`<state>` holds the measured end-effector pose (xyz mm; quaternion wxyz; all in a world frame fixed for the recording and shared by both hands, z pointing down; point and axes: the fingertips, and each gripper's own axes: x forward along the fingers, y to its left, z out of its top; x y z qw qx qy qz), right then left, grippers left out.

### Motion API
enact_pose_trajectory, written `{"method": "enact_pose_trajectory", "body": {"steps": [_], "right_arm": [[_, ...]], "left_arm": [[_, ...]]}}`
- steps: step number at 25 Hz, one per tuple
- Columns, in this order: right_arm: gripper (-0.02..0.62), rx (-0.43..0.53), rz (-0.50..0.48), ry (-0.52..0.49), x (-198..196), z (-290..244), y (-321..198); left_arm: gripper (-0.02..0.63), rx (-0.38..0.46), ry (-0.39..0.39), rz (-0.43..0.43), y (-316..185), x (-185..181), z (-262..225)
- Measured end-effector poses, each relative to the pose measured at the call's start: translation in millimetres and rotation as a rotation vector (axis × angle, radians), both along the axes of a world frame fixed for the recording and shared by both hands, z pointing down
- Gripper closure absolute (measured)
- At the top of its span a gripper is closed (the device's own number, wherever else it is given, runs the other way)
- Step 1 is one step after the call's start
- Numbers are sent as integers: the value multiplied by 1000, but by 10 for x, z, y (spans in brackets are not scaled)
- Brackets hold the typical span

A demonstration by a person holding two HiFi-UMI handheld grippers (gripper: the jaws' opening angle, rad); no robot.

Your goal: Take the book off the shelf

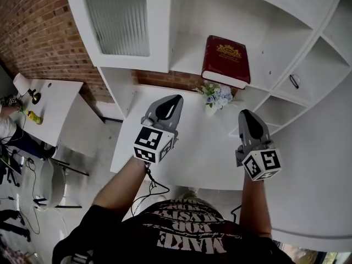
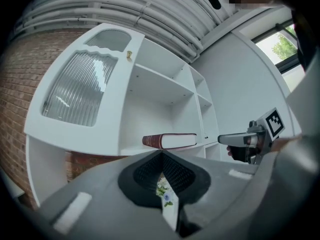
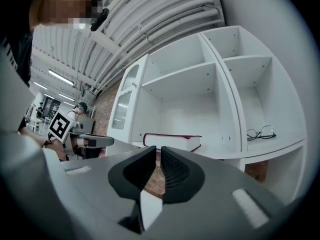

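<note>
A dark red book with a gold crest lies flat on the middle shelf of the white shelf unit, spine to the left. It also shows as the book and the book in the gripper views. My left gripper is held level below and left of it, jaws together and empty. My right gripper hangs below and right of the book, with only a thin slit between its tips and nothing in it. Both are short of the shelf. The left gripper and right gripper point at the book.
A small vase of flowers stands on the white desk under the book's shelf. A pair of glasses lies in the compartment to the right. A ribbed-glass cabinet door is at left, with a brick wall behind.
</note>
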<state>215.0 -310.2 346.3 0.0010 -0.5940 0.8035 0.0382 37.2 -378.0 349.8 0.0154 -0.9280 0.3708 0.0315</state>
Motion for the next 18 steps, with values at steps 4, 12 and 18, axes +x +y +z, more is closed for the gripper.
{"method": "enact_pose_trajectory", "body": {"steps": [4,12,18], "right_arm": [[490,-4,-16,-24,175,10,-259],[384,-39,-79,-43,382,-13,-678],[323,-56,-122,-88,467,-4,-922]], "left_arm": [[550,25,-6,16,-156,205,-103],[427,-11,-67,68,-470,665,-135],[385,-41,-38,52,-695,756,-175]]}}
